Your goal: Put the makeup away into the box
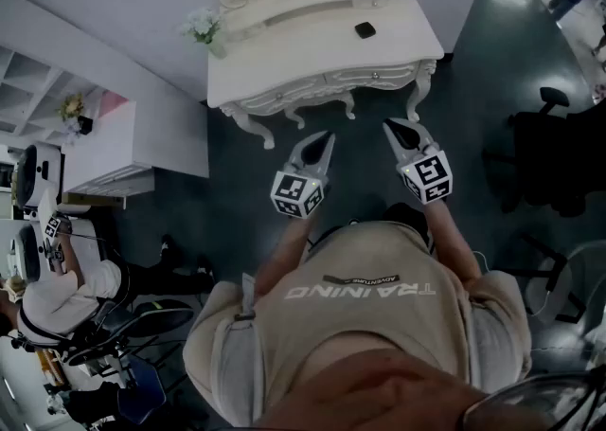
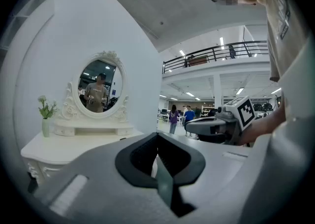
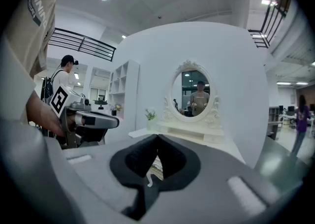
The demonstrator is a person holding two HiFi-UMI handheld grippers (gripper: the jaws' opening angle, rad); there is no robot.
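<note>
A white carved dressing table (image 1: 312, 69) stands ahead of me, with an oval mirror (image 2: 98, 87) on top of it. One small black item (image 1: 365, 29) lies on the tabletop. My left gripper (image 1: 329, 136) and my right gripper (image 1: 387, 123) hover side by side over the dark floor, just short of the table's front edge. Both are shut, their tips meeting with nothing between them. In the left gripper view the left gripper (image 2: 157, 134) points at the table (image 2: 59, 146). The right gripper (image 3: 157, 136) faces the mirror (image 3: 195, 95).
A vase of white flowers (image 1: 202, 26) stands at the table's left end. A white shelf unit (image 1: 114, 150) is to the left, with a seated person (image 1: 66, 296) below it. Black chairs (image 1: 554, 154) stand to the right. People (image 2: 172, 117) walk far off.
</note>
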